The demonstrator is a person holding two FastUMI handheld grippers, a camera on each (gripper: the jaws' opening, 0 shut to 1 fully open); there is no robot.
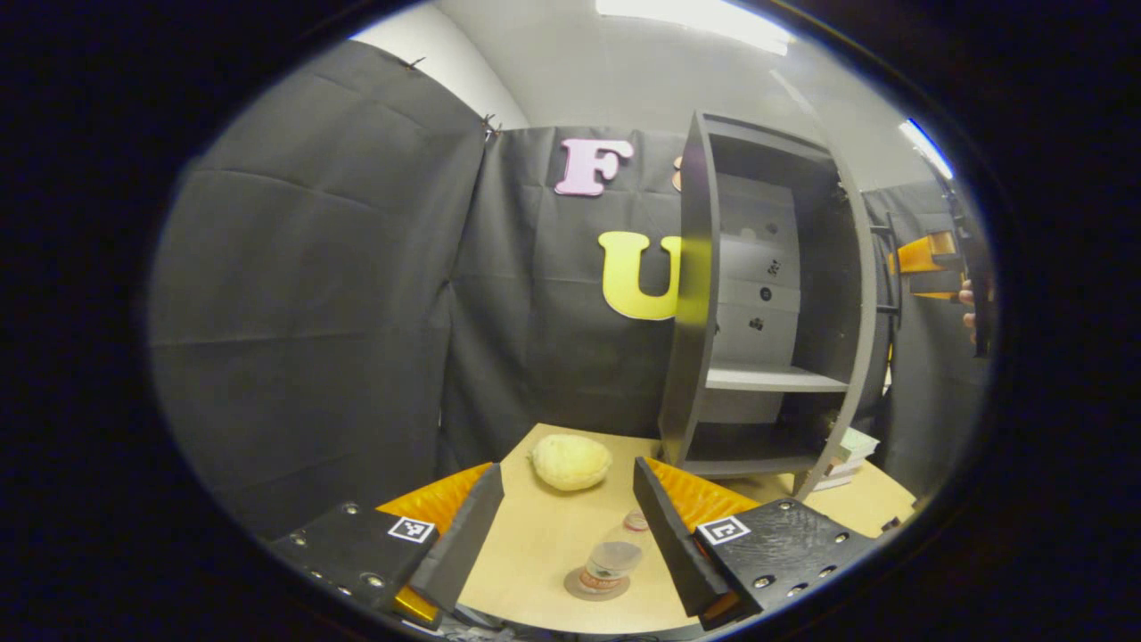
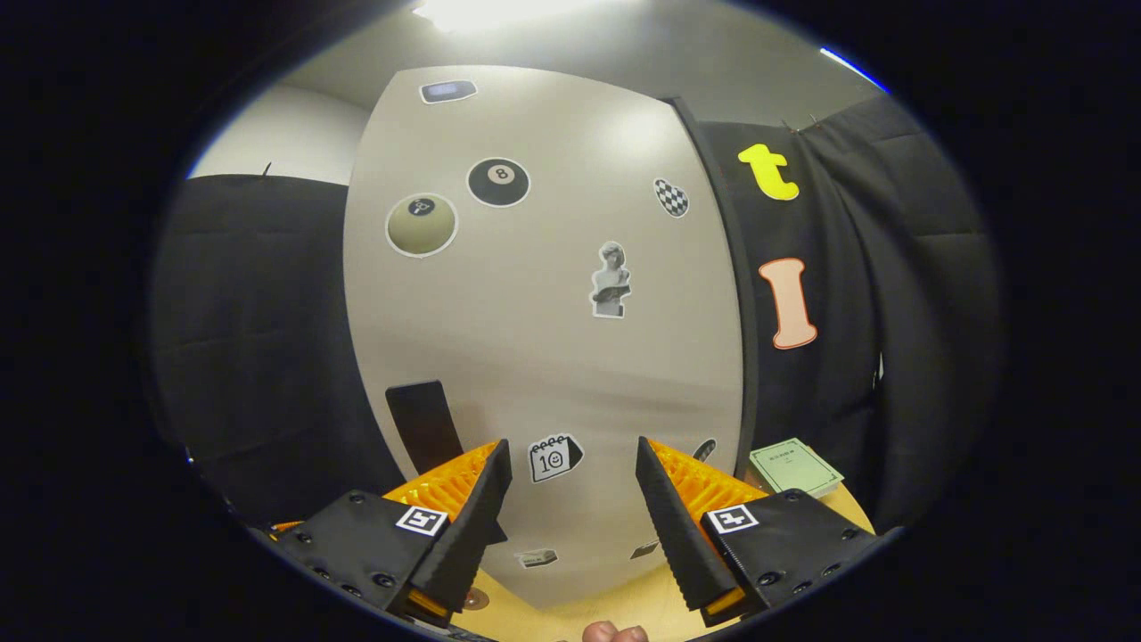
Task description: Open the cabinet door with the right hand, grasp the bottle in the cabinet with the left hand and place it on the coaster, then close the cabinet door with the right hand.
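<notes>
You are facing the cabinet (image 1: 767, 294), standing open at the table's (image 1: 535, 544) far right, with its door (image 2: 544, 303) broad before your right gripper (image 2: 570, 499), jaws parted, gripping nothing. The bottle (image 1: 611, 566) is sitting on the coaster (image 1: 575, 588) near the table's front edge, under your left gripper (image 1: 566, 526), also spread, empty. It is looking light, smooth, tippable. For the door, a thin rigid panel, be taking its dark handle (image 2: 423, 423).

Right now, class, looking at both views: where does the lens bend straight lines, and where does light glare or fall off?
Left gripper view: the cabinet bows outward, its side panels curving; a ceiling light burns out at the top. Right gripper view: the cabinet door bulges like a barrel; a soft bright patch sits near its top and the lower half dims; the ceiling light is overexposed.
</notes>
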